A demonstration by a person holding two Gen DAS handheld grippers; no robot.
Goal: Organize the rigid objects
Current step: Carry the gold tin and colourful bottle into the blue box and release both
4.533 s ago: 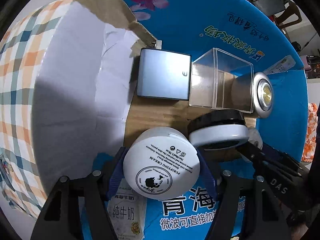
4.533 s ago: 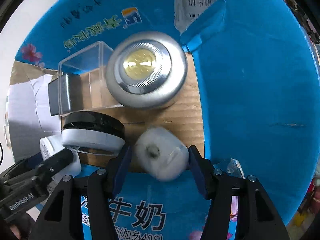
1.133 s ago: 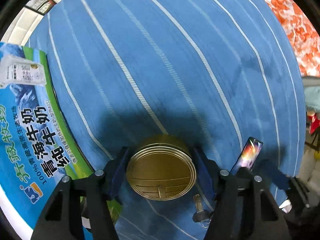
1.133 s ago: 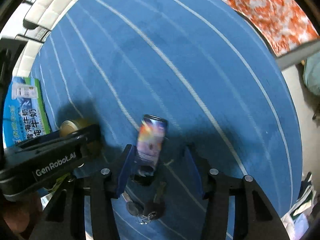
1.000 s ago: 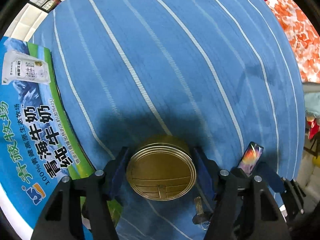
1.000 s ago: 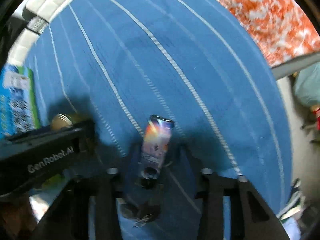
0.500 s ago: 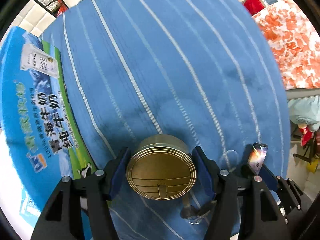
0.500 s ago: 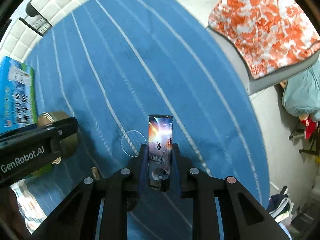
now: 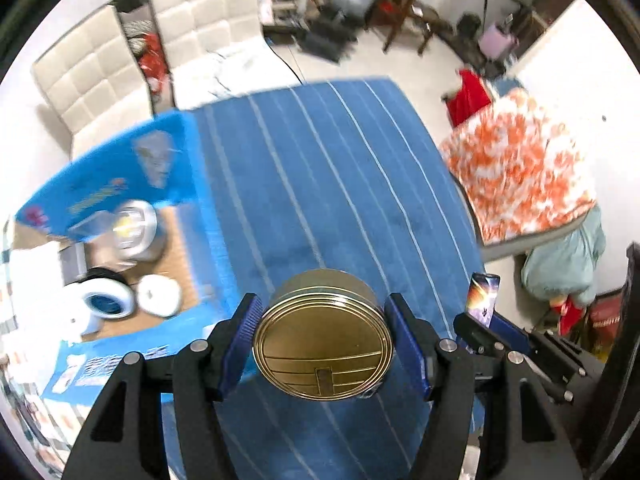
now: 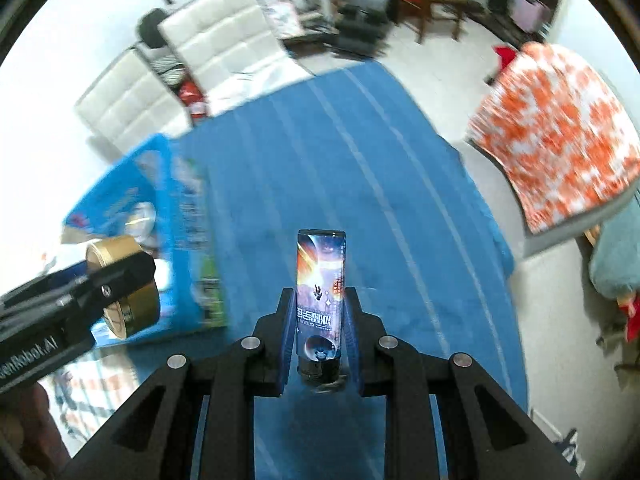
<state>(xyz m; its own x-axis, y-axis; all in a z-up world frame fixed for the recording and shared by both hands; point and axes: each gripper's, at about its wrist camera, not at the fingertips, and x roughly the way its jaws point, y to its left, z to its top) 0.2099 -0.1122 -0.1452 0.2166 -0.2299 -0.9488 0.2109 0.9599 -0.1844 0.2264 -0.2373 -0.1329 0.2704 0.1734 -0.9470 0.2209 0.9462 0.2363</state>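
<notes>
My left gripper (image 9: 323, 334) is shut on a round gold tin (image 9: 323, 351) and holds it in the air above the blue striped rug (image 9: 332, 200). The tin also shows in the right wrist view (image 10: 124, 280), at the left. My right gripper (image 10: 320, 340) is shut on a slim colourful tube (image 10: 320, 292) standing upright between its fingers; the tube also shows in the left wrist view (image 9: 483, 298). An open blue cardboard box (image 9: 120, 184) lies to the left, with a silver disc (image 9: 134, 230), white jars (image 9: 158, 294) and a blue-and-white jar (image 9: 106, 302) inside.
An orange-and-white patterned cloth (image 9: 520, 176) covers furniture at the right. A white padded sofa (image 9: 120, 68) stands behind the rug. Chairs and clutter (image 9: 360, 8) stand at the back of the room. The view is motion-blurred.
Both grippers have risen high off the rug with their objects. The right gripper closed on the tube about half a second ago. The box and the room have come into view.
</notes>
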